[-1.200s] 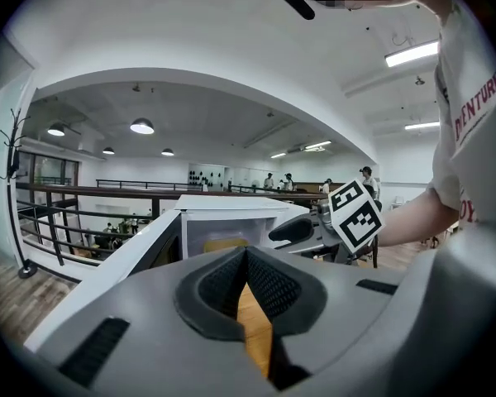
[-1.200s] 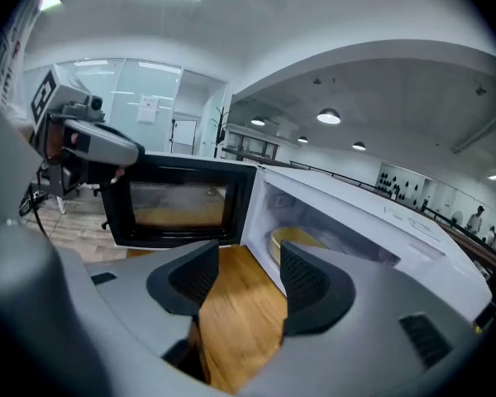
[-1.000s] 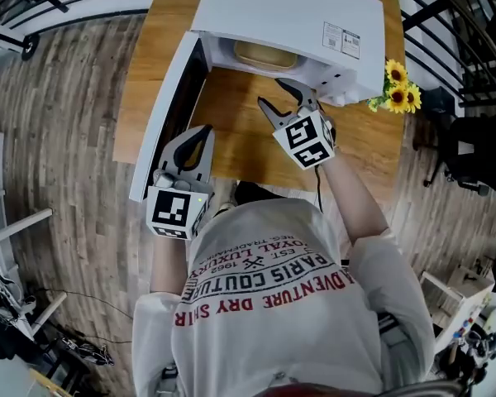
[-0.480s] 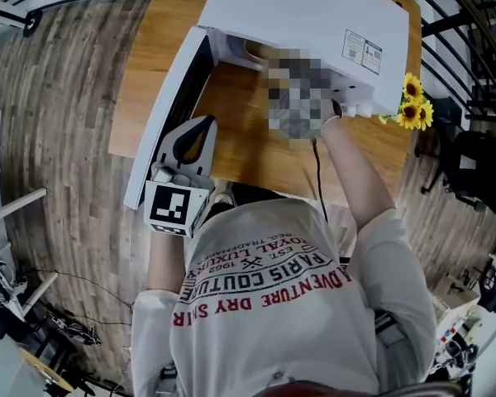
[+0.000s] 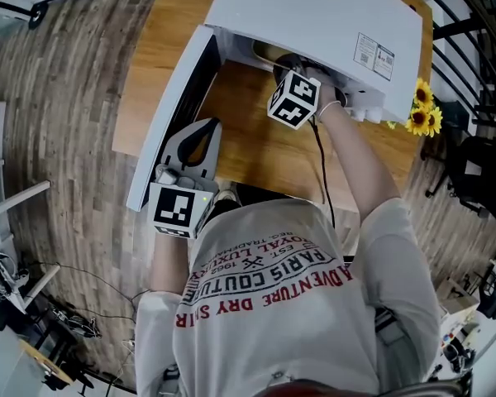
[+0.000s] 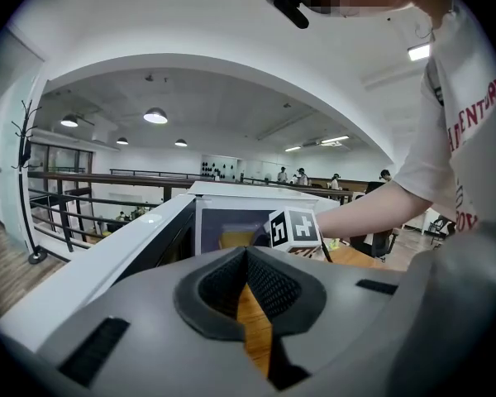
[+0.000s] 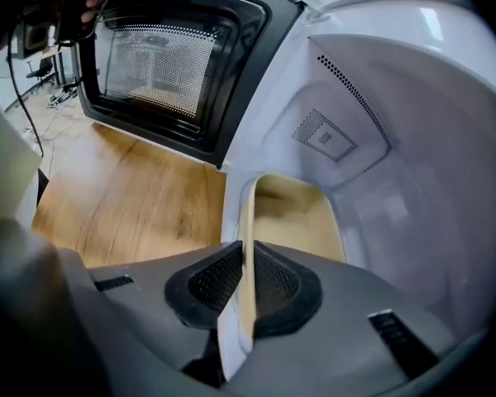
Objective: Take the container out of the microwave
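A shallow tan container [image 7: 298, 213] sits inside the white microwave [image 5: 314, 15], whose door [image 5: 169, 114] hangs open to the left. My right gripper [image 7: 250, 271] reaches into the cavity. Its jaws are closing, and the container's near wall stands between the pads, which press on it. In the head view only its marker cube [image 5: 295, 99] shows at the microwave's mouth, and the container [image 5: 267, 53] is a thin tan strip. My left gripper [image 5: 208, 126] is shut on nothing, low beside the open door, above the table's near edge.
The microwave stands on a wooden table [image 5: 256, 151]. A bunch of sunflowers [image 5: 422, 110] sits at its right corner. The open door juts out past the table's left front. Wooden floor lies all around, with black railings at the top.
The right gripper moved forward and down into the microwave cavity, rolled, and went from wide open to closed around the container's wall. The left gripper stayed where it was.
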Tool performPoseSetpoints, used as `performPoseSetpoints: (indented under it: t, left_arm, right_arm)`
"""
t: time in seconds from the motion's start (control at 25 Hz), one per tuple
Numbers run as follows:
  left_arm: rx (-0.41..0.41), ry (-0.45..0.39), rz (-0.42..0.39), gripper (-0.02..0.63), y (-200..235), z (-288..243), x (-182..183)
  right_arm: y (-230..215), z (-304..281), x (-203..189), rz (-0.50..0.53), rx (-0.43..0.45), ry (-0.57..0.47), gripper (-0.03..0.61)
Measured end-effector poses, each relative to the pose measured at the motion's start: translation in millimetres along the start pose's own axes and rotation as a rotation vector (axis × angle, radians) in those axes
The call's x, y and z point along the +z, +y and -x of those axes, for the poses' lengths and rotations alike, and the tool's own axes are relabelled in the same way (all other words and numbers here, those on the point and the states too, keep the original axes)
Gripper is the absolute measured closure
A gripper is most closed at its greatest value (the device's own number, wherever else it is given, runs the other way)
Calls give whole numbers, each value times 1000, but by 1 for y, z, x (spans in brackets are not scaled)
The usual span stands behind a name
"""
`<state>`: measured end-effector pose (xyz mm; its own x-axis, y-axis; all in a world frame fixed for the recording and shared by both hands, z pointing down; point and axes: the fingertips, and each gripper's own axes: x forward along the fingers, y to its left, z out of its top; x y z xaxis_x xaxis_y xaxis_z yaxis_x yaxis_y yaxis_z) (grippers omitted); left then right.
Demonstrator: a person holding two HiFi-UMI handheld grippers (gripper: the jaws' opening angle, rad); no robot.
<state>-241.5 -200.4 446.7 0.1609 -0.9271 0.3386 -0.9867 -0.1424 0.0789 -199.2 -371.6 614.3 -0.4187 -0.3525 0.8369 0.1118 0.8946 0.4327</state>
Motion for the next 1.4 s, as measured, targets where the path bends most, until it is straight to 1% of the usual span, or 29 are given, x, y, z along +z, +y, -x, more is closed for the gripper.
performPoseSetpoints:
  t: [0.24, 0.44, 0.52, 0.72, 0.96, 1.12, 1.28, 1.4]
  left_arm:
    - [-4, 17, -6, 600, -1, 1, -4]
    - [-45, 15, -18, 600, -6, 8, -1]
    - [-75, 13, -20, 600, -10, 12, 1]
    - [-142, -9, -54, 600, -20, 23, 8]
    - [-200, -20, -73, 600, -33, 45, 10]
    - [-258, -36, -107, 600, -45, 59, 14]
    - [-308, -68, -144, 600, -56, 72, 22]
    - [-324, -86, -165, 600, -59, 78, 28]
  right_arm:
    - [0, 1, 1, -12, 16, -18, 545]
    - [16, 15, 1, -63, 69, -29, 548]
    - [21, 25, 2, -87, 63, -35, 548]
    - [37, 57, 3, -188, 25, -59, 548]
    - [73, 101, 11, -323, 5, -114, 548]
    - [89, 135, 15, -440, -51, -169, 548]
    - [92, 173, 18, -563, -144, -246, 548]
    - [89, 204, 19, -645, -230, -318, 548]
